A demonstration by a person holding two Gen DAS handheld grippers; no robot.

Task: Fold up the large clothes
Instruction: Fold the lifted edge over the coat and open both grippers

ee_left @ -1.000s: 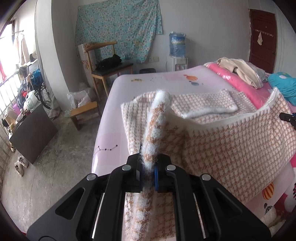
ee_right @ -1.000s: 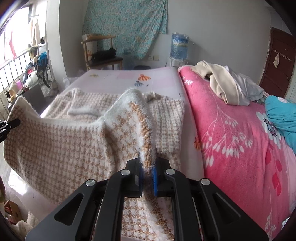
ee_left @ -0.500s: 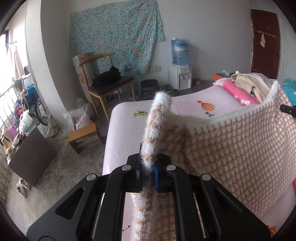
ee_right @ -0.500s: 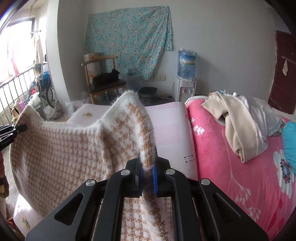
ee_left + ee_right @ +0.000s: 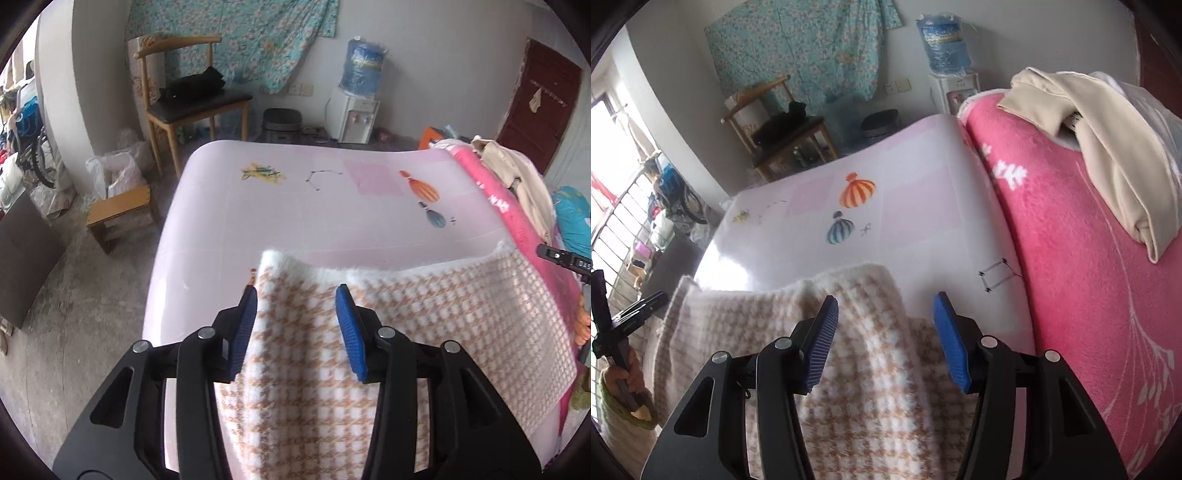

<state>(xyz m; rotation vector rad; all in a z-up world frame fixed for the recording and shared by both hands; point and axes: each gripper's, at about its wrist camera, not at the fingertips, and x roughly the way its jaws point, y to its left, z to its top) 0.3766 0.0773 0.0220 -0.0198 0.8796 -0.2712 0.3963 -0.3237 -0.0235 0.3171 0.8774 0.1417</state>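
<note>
Two hand-held grippers hang over one houndstooth garment point(image 5: 424, 332) spread on a pale pink bed sheet point(image 5: 332, 206). The left gripper point(image 5: 295, 325) stands with its two blue pads point(image 5: 242, 332) parted and gripping nothing, the knit lying loose between and beneath them. The right gripper point(image 5: 884, 339) is likewise spread wide above the garment's opposite corner, its jaws released. One pink blanket point(image 5: 1071, 258) borders the sheet, with one beige garment point(image 5: 1108, 140) heaped on it. Behind stand one wooden chair point(image 5: 184, 92), one low wooden stool point(image 5: 118, 214) and one water dispenser point(image 5: 354, 114) carrying a single blue bottle point(image 5: 362, 66); its label is too blurred to read.
</note>
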